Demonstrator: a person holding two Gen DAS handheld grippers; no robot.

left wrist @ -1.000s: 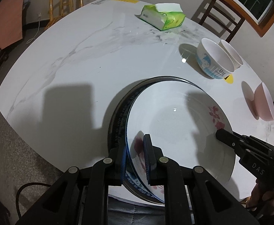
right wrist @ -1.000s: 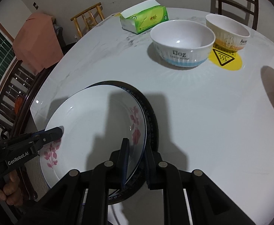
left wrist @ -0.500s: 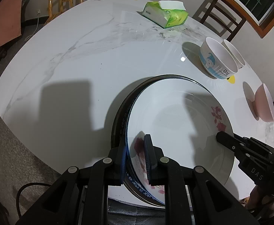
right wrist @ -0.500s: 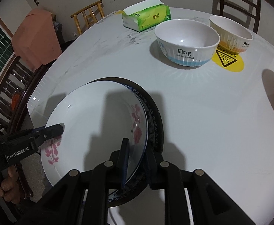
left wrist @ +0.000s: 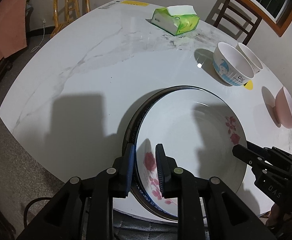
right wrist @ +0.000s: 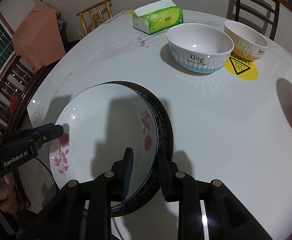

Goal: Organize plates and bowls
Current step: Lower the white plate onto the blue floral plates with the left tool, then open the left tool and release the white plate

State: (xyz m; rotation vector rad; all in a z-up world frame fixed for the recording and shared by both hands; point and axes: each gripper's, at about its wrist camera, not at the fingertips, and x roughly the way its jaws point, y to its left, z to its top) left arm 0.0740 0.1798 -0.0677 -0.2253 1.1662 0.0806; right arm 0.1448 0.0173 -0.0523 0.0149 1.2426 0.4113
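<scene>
A stack of plates sits at the near table edge: a white plate with pink flowers [left wrist: 190, 144] [right wrist: 106, 136] on top of a blue-patterned plate and a dark-rimmed plate [right wrist: 167, 132]. My left gripper [left wrist: 145, 168] is shut on the stack's left rim. My right gripper [right wrist: 146, 172] is shut on the right rim, one finger inside the white plate. A blue-and-white "Dog" bowl [right wrist: 200, 48] [left wrist: 231, 66], a cream rabbit bowl [right wrist: 245, 38] and a pink bowl [left wrist: 285, 108] stand further back and right.
A green tissue pack [left wrist: 176, 21] [right wrist: 158, 19] lies at the far side of the white marble table [left wrist: 86, 70]. A yellow warning sticker [right wrist: 243, 68] lies under the cream bowl. Wooden chairs [left wrist: 72, 4] stand around the table.
Both grippers and the plate stack have moved slightly further onto the table. The bowls and the tissue pack have not moved.
</scene>
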